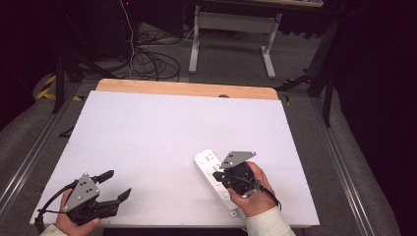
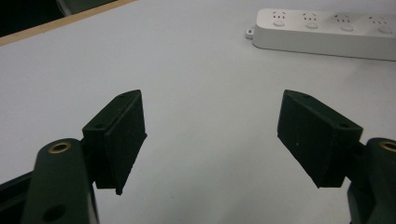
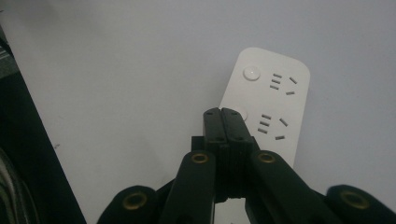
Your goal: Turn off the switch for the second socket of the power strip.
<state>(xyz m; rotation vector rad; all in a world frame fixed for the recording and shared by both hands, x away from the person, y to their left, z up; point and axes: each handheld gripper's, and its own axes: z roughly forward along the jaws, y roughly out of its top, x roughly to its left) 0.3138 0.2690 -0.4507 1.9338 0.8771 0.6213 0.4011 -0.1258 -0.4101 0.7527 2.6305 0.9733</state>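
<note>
- White power strip point(image 1: 215, 177) lies near the table's point(image 1: 147, 142) front right, under your right gripper point(image 1: 222, 175).
- Your right gripper's jaws are pressed together, tips over the strip's second round button point(image 3: 236, 112).
- Your left gripper point(image 1: 117, 187) hovers front left, jaws spread wide, holding nothing.

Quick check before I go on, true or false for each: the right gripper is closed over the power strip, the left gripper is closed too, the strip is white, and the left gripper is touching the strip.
1. The right gripper has its fingers shut, tips over a round button of the power strip. True.
2. The left gripper is shut. False: its fingers stand wide apart with bare table between them.
3. The power strip is white. True.
4. The left gripper touches the strip. False: in the high view it sits near the table's front left corner, well apart from the strip.
</note>
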